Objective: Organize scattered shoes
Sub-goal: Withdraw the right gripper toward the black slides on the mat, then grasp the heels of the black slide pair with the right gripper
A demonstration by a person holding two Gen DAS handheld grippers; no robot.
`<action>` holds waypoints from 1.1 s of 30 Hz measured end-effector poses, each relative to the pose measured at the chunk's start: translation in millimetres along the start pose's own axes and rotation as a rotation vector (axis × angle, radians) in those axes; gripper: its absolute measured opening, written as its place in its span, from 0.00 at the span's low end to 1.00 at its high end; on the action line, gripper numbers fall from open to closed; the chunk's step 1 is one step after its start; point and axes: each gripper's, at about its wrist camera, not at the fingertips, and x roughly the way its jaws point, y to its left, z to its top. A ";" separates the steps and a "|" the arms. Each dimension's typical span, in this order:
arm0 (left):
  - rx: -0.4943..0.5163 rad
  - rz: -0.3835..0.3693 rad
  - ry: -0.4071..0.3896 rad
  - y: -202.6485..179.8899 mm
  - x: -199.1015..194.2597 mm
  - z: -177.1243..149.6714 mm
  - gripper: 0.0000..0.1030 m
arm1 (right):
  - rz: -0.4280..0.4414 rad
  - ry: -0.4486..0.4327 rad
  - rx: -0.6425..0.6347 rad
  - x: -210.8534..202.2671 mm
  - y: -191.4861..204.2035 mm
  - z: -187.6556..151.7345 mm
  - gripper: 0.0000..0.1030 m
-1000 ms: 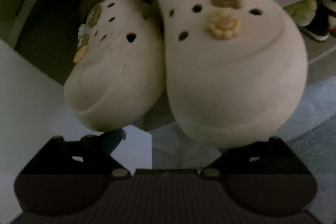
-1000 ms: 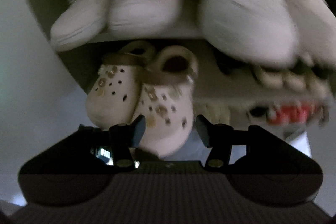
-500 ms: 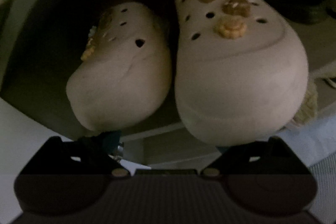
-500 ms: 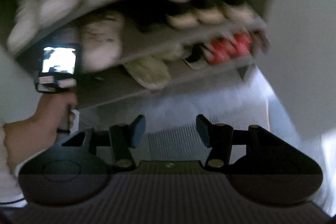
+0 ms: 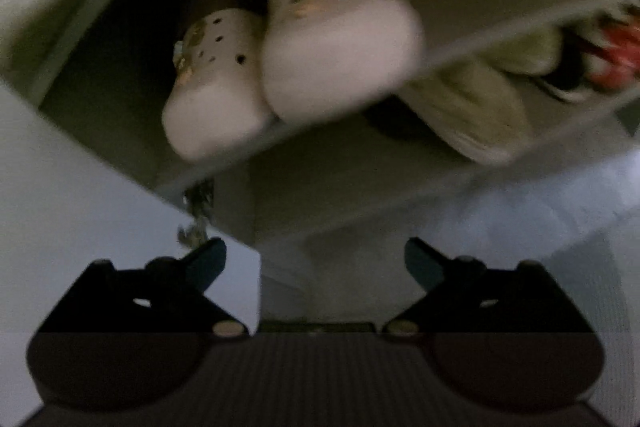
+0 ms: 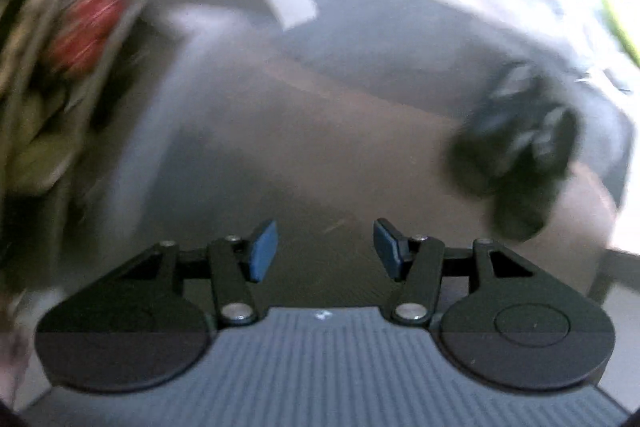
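Observation:
In the left wrist view, a pair of cream clogs with brown charms, one clog (image 5: 216, 87) beside the other clog (image 5: 336, 55), sits toes outward on a grey shoe rack shelf (image 5: 496, 27). My left gripper (image 5: 316, 265) is open and empty, below and in front of the clogs, apart from them. In the right wrist view, my right gripper (image 6: 325, 251) is open and empty over the brown floor. A dark shoe (image 6: 516, 147) lies on the floor to its right. The view is blurred.
A beige shoe (image 5: 472, 111) and a red-and-white shoe (image 5: 612, 55) sit on the lower shelf. The rack with red shoes (image 6: 84, 31) shows at the right wrist view's left edge. A white wall panel (image 5: 80, 195) stands left of the rack.
My left gripper has backed away from the clogs, which now stand on the shelf. My right gripper has swung away from the rack toward the floor and the dark shoe.

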 end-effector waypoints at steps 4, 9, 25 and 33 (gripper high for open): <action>-0.057 -0.103 0.071 -46.4 -82.4 -40.1 0.98 | -0.136 -0.017 0.294 79.2 -133.8 58.0 0.56; -0.060 -0.260 0.208 -68.5 -112.0 -115.0 0.97 | -0.139 0.108 0.481 165.3 -225.9 90.7 0.56; -0.032 -0.225 0.211 -86.5 -53.6 -69.4 0.98 | -0.091 0.335 0.575 306.3 -277.8 36.5 0.70; 0.002 -0.261 0.218 -91.0 -55.1 -67.9 0.98 | -0.146 0.470 0.235 322.6 -202.4 13.3 0.32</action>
